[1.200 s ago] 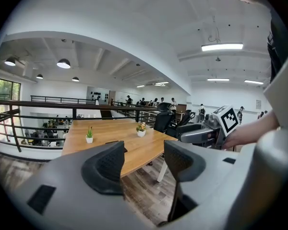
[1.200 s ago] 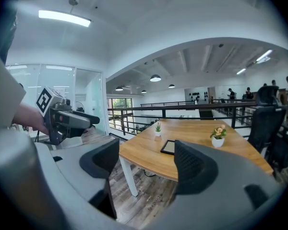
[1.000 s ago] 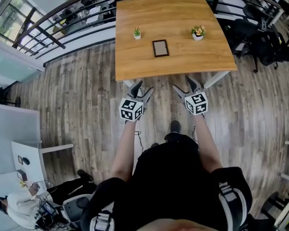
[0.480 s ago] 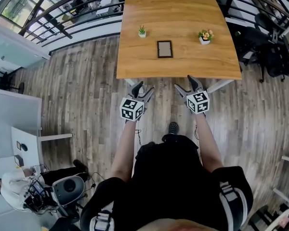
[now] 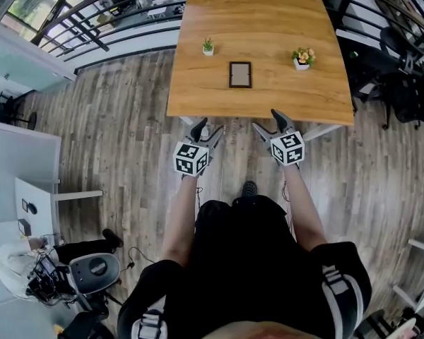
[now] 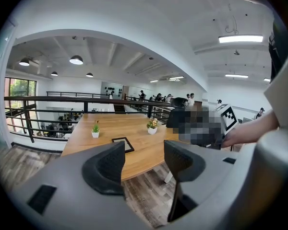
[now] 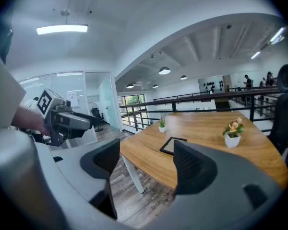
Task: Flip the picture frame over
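Note:
A dark-rimmed picture frame (image 5: 240,75) lies flat near the middle of the wooden table (image 5: 261,101); it also shows as the frame (image 6: 124,144) in the left gripper view and the frame (image 7: 173,145) in the right gripper view. My left gripper (image 5: 206,131) is held over the floor short of the table's near edge, jaws open and empty. My right gripper (image 5: 268,123) hovers beside it, likewise open with nothing between its fingers. Both are well away from the frame.
A small green plant (image 5: 208,46) in a white pot stands left of the frame, a flowering plant (image 5: 302,58) in a white pot to its right. A black railing (image 5: 113,16) runs behind the table. Office chairs (image 5: 403,76) stand at right. Plank floor surrounds me.
The head view has shifted a little and the table now sits slightly closer; both grippers stay held in front of me, open as before.

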The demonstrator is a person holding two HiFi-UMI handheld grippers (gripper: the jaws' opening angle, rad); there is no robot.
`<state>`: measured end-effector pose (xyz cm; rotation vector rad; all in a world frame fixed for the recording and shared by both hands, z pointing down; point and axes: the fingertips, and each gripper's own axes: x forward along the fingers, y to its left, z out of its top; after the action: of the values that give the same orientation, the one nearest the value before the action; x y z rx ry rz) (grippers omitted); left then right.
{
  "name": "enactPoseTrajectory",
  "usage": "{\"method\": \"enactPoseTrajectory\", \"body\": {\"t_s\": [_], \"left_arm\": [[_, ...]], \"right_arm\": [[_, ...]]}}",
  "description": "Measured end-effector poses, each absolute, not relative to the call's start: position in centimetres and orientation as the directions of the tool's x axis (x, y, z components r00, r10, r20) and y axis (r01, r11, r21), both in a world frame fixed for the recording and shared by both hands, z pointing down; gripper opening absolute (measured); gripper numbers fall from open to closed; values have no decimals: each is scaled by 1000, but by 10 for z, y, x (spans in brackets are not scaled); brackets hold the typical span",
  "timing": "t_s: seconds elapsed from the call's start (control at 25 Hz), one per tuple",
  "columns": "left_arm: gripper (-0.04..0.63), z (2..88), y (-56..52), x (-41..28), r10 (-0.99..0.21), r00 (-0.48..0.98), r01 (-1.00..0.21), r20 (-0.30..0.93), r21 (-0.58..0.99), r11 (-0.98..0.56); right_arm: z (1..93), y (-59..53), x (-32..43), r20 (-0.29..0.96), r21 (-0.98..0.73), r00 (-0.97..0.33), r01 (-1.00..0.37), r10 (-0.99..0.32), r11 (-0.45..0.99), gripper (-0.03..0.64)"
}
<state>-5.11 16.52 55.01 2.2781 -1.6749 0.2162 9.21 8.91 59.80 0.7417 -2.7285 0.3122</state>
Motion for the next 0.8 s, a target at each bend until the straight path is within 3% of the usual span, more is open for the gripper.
{"method": "enactPoseTrajectory", "body": {"t_s": [0.8], "left_arm": [[262,570,88,-77,-895,345,-929,282,240,-283]], "right_arm": [[613,27,87,401,-127,-765,-591,-504,797,333]]}}
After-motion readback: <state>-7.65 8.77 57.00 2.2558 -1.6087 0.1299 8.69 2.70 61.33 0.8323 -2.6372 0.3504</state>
